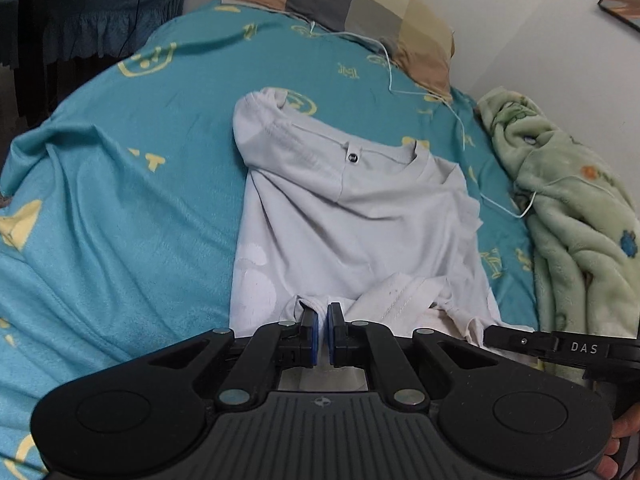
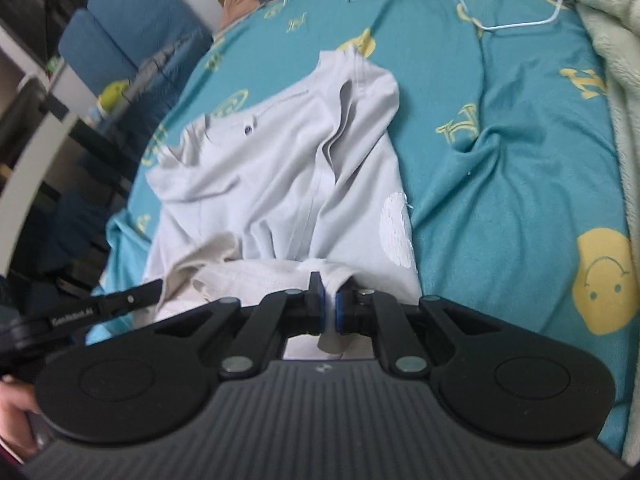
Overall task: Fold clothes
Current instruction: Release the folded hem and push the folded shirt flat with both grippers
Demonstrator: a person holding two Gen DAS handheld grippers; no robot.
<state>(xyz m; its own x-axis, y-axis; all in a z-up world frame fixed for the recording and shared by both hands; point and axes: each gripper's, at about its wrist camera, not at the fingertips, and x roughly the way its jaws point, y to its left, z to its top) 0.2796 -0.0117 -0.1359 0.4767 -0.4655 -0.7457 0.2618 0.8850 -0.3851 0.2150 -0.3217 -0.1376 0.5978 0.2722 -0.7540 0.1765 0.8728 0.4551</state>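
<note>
T-shirt [image 1: 352, 216], pale grey, lies on the teal bedsheet [image 1: 120, 200] with its collar toward the pillow [image 1: 340, 8]; both side panels look turned in over the middle, one sleeve bunched up near the collar, and the bottom hem gathered and lifted at the near end. That reads, as a judgement, as the stage where the lower half gets carried up toward the collar. To do it well, both corners should rise together and stay level, far enough apart that the hem is taut between them, then travel straight over the body so the tucked sides do not spill out. The left gripper [image 1: 321, 322] sits at the hem with only a thin gap between its blue pads; a fold of cloth touches the left pad, but whether any is pinched I cannot tell. The right gripper [image 2: 329, 304] is closed narrowly on a bunch of the hem, cloth showing between its pads. A white cable [image 1: 400, 80] and a green blanket [image 1: 568, 208] lie beside the shirt, clear of its path.
</note>
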